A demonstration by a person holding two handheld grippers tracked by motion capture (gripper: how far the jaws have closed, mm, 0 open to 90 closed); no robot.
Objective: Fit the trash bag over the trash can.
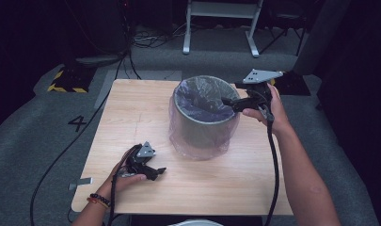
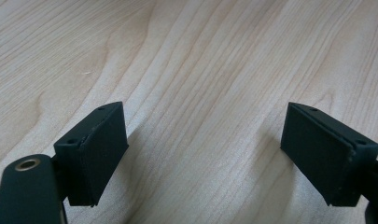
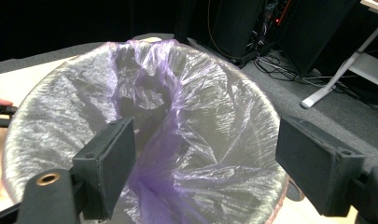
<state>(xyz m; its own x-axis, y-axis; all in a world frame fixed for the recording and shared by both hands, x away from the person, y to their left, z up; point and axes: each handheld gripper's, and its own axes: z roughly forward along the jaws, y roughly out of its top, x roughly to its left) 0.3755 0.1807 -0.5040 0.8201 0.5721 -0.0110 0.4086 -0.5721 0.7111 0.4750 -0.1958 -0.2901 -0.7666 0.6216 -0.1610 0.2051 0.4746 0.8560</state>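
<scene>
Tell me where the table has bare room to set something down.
The table is bare left of the lined bin, and along the near edge between the left hand-held gripper and the right forearm. It is crowded at the bin's rim, where the right hand-held gripper hovers.

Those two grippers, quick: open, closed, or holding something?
Left gripper: open, empty, over the bare table.
Right gripper: open, holding nothing, above the bag-lined bin.
</scene>
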